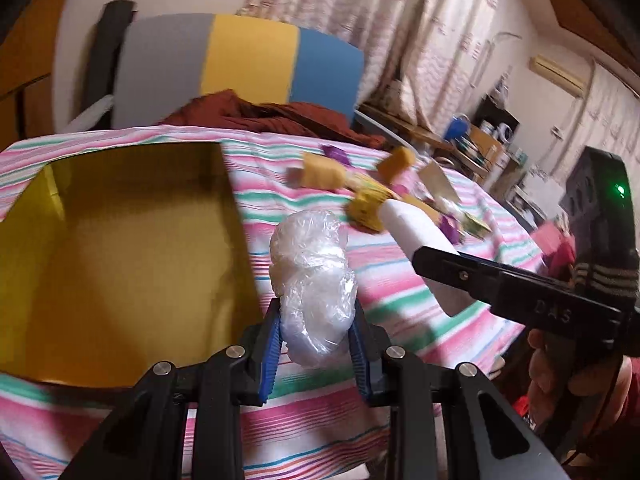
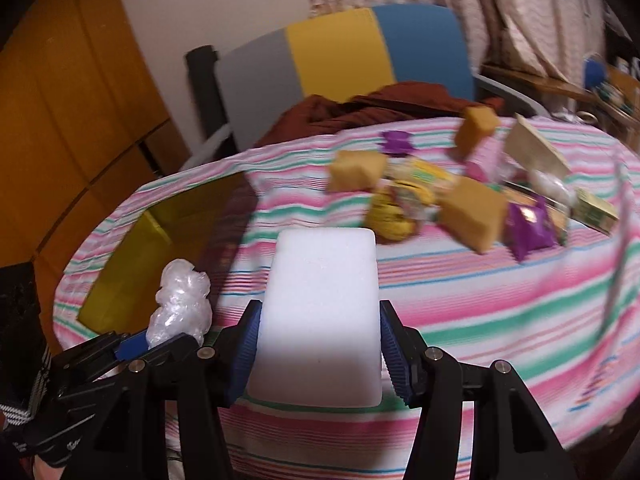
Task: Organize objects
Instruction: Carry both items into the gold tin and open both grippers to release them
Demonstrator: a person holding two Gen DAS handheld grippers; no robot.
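A crumpled ball of clear plastic wrap (image 1: 312,280) is clamped between the blue pads of the left gripper (image 1: 314,340), whose jaws are drawn in tight on it. In the right wrist view a white foam block (image 2: 320,320) is held squarely between the pads of the right gripper (image 2: 318,354), the jaws closed against its two long sides. Both loads are carried above the striped tablecloth (image 1: 360,280), clear of it.

The step in hand is judged to be the transport of two picked items toward the open cardboard box (image 1: 120,248), which is seen at about 9 o'clock from the plastic wrap in the left wrist view, and at about 10 o'clock from the foam block in the right wrist view. The box interior appears empty as far as it can be seen.

A pile of remaining things is left at about 1 o'clock on the cloth: yellow sponges (image 2: 356,170), purple packets (image 2: 528,232) and other small packages too blurred to be named.

For the next move, each load needs to be brought over the box opening, past its near wall, and lowered before the jaws are released. Because the two grippers are close together, the releases are probably best made one at a time, the plastic wrap first since it is nearer the box.
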